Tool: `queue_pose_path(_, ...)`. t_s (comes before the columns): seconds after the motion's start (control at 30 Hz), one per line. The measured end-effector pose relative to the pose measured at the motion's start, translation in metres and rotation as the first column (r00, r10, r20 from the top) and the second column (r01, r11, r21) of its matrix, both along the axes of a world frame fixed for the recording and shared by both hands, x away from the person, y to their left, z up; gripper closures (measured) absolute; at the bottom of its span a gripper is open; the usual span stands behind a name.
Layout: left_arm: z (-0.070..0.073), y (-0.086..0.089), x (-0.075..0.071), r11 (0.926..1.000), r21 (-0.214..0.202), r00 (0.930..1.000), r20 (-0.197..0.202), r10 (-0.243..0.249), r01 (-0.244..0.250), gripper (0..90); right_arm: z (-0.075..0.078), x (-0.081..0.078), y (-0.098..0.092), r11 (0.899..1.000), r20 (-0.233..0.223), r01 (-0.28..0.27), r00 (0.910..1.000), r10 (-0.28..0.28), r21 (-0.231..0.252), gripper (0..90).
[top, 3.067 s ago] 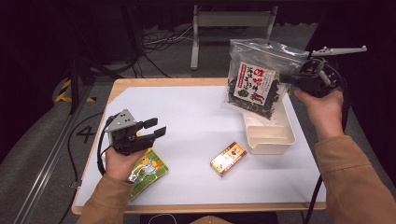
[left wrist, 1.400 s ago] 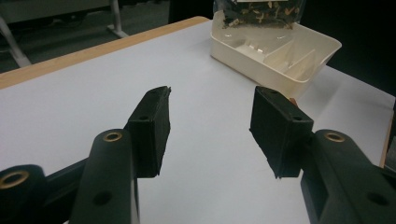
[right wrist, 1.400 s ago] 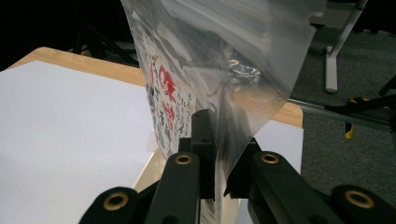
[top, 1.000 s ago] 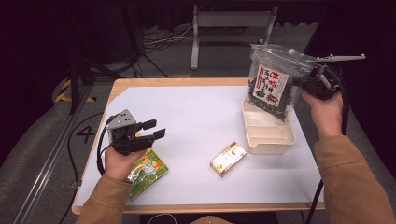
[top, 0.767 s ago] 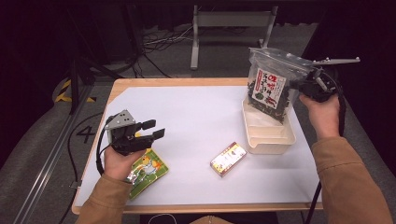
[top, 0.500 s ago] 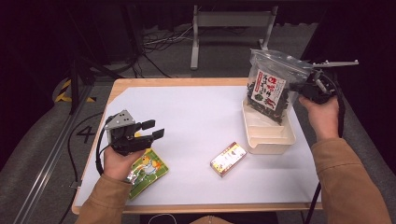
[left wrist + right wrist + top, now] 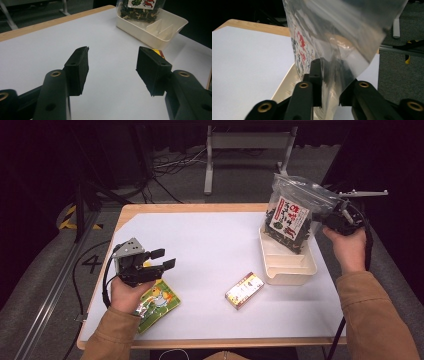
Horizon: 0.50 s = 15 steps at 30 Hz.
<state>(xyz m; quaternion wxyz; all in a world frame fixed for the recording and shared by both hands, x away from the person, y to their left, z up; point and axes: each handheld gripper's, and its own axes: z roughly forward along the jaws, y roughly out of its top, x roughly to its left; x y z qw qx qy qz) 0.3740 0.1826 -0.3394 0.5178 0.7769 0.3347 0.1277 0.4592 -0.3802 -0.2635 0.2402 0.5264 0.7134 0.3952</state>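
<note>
Bag (image 7: 291, 215) stands in tray (image 7: 288, 268) — right gripper's (image 7: 334, 218) fingers just loosening.

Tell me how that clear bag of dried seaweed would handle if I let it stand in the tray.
Probably floppy: the bag is thin creased film that folds between the right gripper. Likely light for its size, with loose dried pieces at the bottom. It stands tall in the narrow white tray, so it may tip or slump.
</note>
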Motion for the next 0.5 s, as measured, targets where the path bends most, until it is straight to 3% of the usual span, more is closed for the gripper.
queue_pose_path(0.23, 0.000, 0.004, 0.001, 0.9998, -0.005, 0.9998, -0.011, 0.016, -0.017, 38.6, 0.000, -0.010, -0.005, 1.000, 0.060, 0.005, 0.9982, -0.006, 0.019, 48.2)
queue_pose_path(0.5, 0.002, 0.011, 0.001, 0.9993, -0.006, 0.9993, -0.005, 0.037, -0.037, 35.9, 0.004, -0.029, -0.007, 1.000, 0.101, -0.012, 0.9948, 0.013, -0.017, 43.2)
